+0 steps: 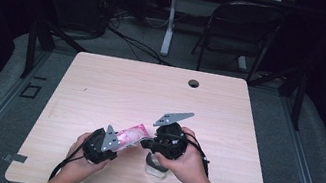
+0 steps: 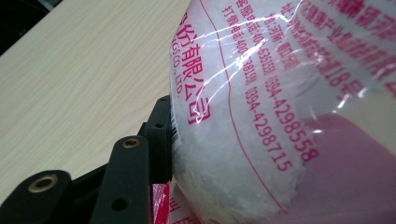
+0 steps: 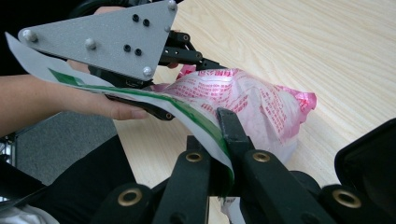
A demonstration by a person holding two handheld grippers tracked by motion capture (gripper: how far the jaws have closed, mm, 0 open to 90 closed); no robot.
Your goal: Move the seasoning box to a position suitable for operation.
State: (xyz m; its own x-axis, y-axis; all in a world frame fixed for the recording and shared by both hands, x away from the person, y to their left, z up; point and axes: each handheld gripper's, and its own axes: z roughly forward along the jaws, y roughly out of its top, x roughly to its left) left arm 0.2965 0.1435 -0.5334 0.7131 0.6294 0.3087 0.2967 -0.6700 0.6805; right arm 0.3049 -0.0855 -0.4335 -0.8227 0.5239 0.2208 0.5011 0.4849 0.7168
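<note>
**Bag held between both grippers above the jar**

I am holding the pink-printed bag point(image 1: 133, 133) off the worktop point(image 1: 101, 85), just left of the glass jar point(image 1: 156, 165). My left gripper point(image 1: 113, 145) is clamping the bag's full lower end; my right gripper point(image 3: 224, 140) is pinching its flat top edge, jaws together on the film. The bag's long axis is running from left gripper up-right toward the right one. The jar is sitting directly below my right hand point(image 1: 189, 162), so that hand is nearer and partly covering it.

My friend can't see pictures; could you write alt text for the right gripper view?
The right tongs pinch the green-edged white rim of a plastic bag printed in pink. Beyond it, the left tongs, under a grey three-cornered plate, grip the bag above a pale wooden table.
</note>
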